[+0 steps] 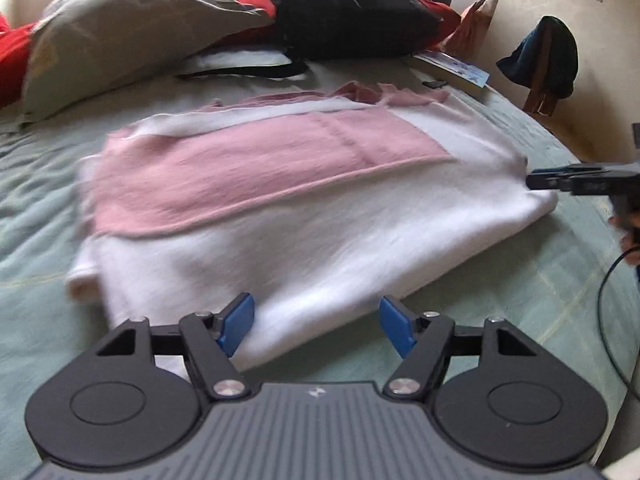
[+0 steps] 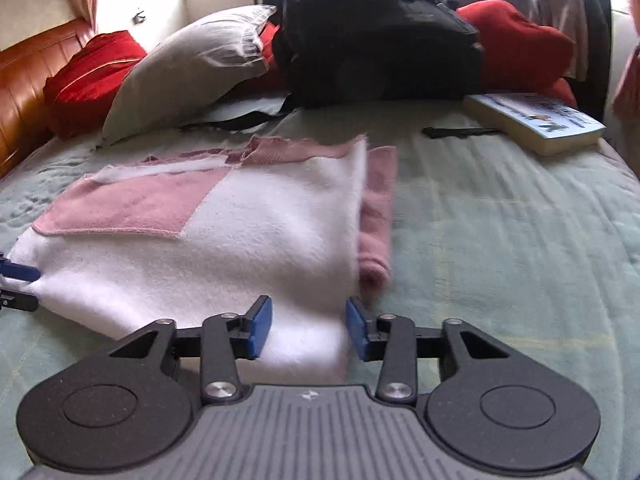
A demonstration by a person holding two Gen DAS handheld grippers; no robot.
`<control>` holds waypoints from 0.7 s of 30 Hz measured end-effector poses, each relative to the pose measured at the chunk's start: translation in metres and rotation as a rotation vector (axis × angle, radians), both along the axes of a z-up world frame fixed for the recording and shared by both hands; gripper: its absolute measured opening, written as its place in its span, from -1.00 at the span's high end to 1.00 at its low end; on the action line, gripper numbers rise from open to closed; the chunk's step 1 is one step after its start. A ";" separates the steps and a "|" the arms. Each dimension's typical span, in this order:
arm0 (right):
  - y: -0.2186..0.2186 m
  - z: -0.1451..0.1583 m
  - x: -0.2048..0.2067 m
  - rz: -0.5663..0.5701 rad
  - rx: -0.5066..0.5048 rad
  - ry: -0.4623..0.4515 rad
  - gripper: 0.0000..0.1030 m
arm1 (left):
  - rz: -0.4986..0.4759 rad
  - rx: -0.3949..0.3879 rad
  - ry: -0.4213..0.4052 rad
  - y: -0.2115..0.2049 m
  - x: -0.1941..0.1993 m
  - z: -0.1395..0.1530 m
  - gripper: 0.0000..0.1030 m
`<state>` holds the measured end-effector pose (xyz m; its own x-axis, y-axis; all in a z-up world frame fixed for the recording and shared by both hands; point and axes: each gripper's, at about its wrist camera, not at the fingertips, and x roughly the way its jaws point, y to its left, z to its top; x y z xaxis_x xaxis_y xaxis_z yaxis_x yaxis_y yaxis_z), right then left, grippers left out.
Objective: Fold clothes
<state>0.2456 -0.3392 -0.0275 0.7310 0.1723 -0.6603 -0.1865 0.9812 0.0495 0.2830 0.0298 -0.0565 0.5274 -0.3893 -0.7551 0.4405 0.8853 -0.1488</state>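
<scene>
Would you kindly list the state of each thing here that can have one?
Left hand-held gripper: open, fingers astride the garment's near edge.
Right hand-held gripper: open at the garment's corner.
Pink-and-white garment: partly folded, flat on the bed.
Book: closed.

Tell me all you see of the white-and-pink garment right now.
The garment is fleecy white with a pink panel and pink edges, partly folded and lying flat on the green bedspread. A pink roll shows along its right side. Both grippers, left and right, have open jaws at its near edge.
</scene>
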 end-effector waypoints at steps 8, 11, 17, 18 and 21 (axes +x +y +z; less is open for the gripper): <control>0.045 0.006 -0.018 0.159 -0.194 -0.029 -0.68 | -0.116 0.322 -0.227 -0.030 -0.044 0.024 -0.62; 0.077 -0.005 -0.026 0.243 -0.385 -0.056 -0.70 | -0.193 0.493 -0.328 -0.050 -0.063 0.015 -0.63; 0.098 -0.028 -0.034 0.279 -0.692 -0.091 -0.72 | -0.231 0.799 -0.415 -0.061 -0.069 -0.008 -0.63; 0.099 -0.032 -0.035 0.280 -0.739 -0.101 -0.74 | -0.231 0.846 -0.432 -0.062 -0.067 -0.012 -0.63; 0.103 -0.042 -0.033 0.307 -0.820 -0.106 -0.80 | -0.269 0.904 -0.439 -0.067 -0.059 -0.021 -0.64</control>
<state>0.2125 -0.2364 -0.0694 0.7946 -0.1274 -0.5936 -0.4115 0.6060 -0.6808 0.2236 -0.0377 -0.0776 0.8059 0.0809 -0.5865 0.4949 0.4517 0.7423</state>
